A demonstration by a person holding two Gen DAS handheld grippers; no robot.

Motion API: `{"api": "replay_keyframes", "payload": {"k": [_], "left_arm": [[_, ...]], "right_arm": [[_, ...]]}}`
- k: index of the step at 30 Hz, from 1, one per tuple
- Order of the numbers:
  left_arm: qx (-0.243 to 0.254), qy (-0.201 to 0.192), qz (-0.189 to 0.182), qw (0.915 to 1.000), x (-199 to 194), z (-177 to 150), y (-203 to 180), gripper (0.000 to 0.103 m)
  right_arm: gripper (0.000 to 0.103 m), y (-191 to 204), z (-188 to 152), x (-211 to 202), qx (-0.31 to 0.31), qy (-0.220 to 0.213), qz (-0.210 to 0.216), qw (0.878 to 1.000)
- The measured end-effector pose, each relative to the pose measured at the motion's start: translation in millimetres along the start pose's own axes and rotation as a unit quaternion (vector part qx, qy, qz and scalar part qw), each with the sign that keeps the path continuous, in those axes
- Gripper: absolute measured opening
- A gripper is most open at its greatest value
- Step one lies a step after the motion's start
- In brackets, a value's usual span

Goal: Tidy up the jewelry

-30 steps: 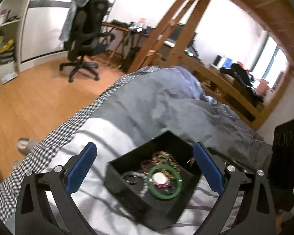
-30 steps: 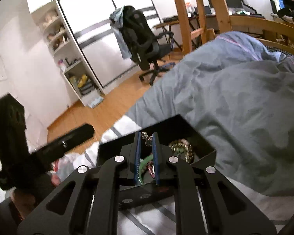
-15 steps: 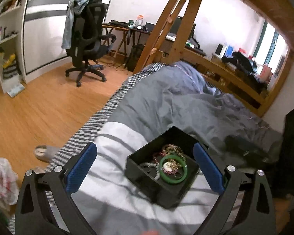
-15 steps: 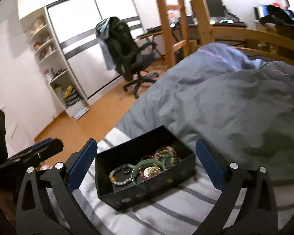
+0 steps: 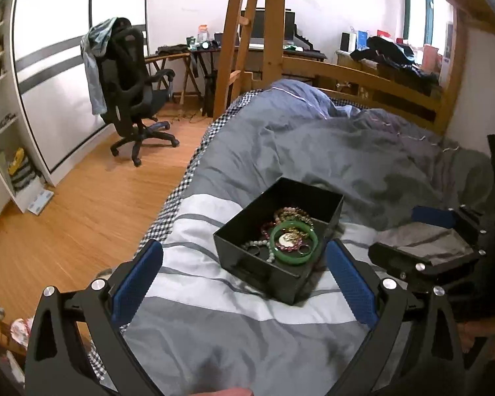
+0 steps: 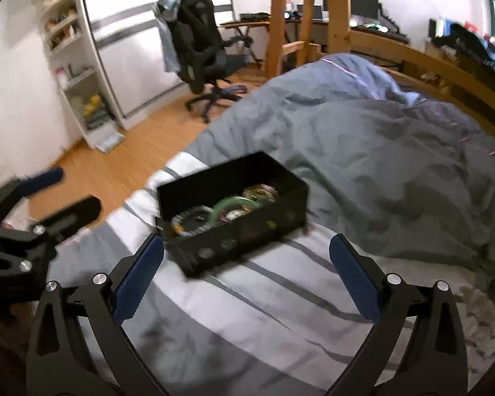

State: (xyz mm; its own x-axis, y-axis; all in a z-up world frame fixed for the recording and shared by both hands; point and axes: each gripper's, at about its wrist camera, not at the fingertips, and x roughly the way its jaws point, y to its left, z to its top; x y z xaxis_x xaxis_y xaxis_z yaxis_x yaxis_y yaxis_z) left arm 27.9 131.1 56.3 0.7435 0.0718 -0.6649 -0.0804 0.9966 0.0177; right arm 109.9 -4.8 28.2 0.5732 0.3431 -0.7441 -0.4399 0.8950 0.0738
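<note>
Right wrist view: black jewelry box lies broadside just ahead of the wide-open, empty right hand-held gripper; the left hand-held gripper is likewise spread and empty.

One black box, one green bangle, one office chair.

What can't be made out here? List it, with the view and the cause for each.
- Small pieces under the green bangle in the black box: left wrist view, overlapped and too small to identify.
- Box contents in the right wrist view: near wall hides the bottom; motion blur smears the rest.
- Shelf items: right wrist view, blurred.
- Left gripper handle and holding hand: cut off by the bottom edge.
</note>
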Motion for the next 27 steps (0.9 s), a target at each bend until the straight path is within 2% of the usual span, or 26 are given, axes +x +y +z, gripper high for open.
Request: {"api": "replay_keyframes", "payload": {"k": [8, 16, 27], "left_arm": [[0.005, 0.005, 0.026, 0.9996, 7, -11, 8, 0.097], [0.020, 0.012, 0.027, 0.9994, 14, -15, 6, 0.097], [0.016, 0.015, 0.022, 0.9995, 15, -16, 6, 0.097]], "right_arm": [[0.099, -1, -15, 1, -0.019, 0.012, -0.003, 1.000], [0.099, -8, -15, -6, -0.026, 0.003, 0.000, 1.000], [0.099, -6, -14, -8, -0.034, -0.003, 0.005, 0.999]]}}
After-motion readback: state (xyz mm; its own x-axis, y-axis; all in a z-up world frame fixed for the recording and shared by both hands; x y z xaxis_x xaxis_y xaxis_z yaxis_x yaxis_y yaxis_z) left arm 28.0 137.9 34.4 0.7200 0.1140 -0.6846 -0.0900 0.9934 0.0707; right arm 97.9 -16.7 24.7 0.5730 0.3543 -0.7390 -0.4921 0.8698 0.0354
